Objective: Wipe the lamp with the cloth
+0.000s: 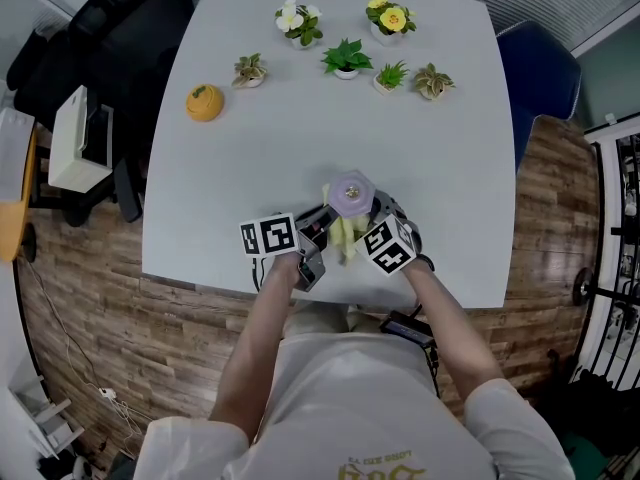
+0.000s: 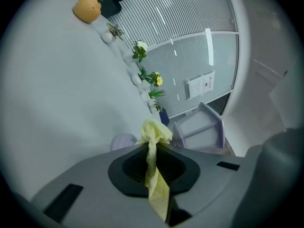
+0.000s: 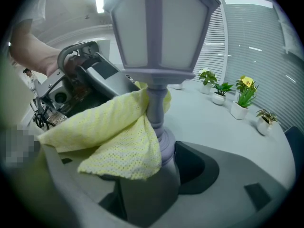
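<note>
A small lilac lantern-shaped lamp [image 1: 351, 194] stands upright near the table's front edge. My right gripper [image 3: 164, 161] is shut on the lamp's base, below the stem [image 3: 156, 109] and the lantern head [image 3: 159, 25]. The yellow cloth [image 3: 114, 137] is pressed against the stem from the left and hangs over the right jaw. My left gripper [image 2: 154, 148] is shut on the cloth [image 2: 153, 175], which bunches out past its jaws toward the lamp [image 2: 199, 129]. From above, the cloth [image 1: 345, 234] sits between the left gripper [image 1: 310, 244] and the right gripper [image 1: 372, 224].
Several small potted plants [image 1: 346, 58] line the far side of the white table [image 1: 440, 168], with an orange pumpkin-like ball [image 1: 204, 102] at the far left. A black chair [image 1: 120, 28] stands at the left, a blue chair [image 1: 545, 73] at the right.
</note>
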A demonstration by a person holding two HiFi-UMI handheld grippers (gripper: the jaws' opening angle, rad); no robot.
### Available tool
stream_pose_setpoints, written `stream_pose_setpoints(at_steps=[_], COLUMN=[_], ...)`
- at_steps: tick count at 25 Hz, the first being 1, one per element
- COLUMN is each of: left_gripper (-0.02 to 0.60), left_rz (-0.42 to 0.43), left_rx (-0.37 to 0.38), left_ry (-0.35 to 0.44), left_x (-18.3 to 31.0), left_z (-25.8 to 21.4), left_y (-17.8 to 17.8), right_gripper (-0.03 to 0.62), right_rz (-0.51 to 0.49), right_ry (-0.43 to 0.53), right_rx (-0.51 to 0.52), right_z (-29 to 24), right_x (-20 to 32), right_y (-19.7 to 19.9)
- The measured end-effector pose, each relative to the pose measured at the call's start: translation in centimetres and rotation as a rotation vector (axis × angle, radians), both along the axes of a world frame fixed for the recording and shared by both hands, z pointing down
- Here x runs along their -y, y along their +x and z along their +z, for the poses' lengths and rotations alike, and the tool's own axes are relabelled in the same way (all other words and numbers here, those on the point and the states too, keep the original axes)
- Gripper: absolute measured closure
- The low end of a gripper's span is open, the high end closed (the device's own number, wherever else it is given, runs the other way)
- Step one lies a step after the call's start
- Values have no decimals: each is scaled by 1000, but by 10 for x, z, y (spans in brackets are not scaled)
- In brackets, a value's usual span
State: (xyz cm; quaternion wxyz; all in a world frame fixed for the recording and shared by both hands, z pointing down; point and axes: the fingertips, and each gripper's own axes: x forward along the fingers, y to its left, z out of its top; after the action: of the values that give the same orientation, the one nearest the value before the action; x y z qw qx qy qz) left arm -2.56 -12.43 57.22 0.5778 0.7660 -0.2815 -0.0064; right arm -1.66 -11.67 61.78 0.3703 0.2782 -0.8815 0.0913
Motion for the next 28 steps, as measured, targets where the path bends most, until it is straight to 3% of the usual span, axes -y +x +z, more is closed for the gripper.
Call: stream_pose_setpoints(at_steps=[14,20,28], left_gripper=[554,554,554], left_rz=[32,92,119], left_rx=[87,201,244], left_ry=[-1,19,39], left_x=[2,0,3], left_z=[17,30,33], left_y=[-4,-7,-8], right_gripper=[278,279,278], right_rz=[-2,-5,-5], right_ry=[0,4,5], right_rx=[2,4,4], right_z=[1,0,-1], right_x=[0,0,-1], right_y=[-1,-1,-1])
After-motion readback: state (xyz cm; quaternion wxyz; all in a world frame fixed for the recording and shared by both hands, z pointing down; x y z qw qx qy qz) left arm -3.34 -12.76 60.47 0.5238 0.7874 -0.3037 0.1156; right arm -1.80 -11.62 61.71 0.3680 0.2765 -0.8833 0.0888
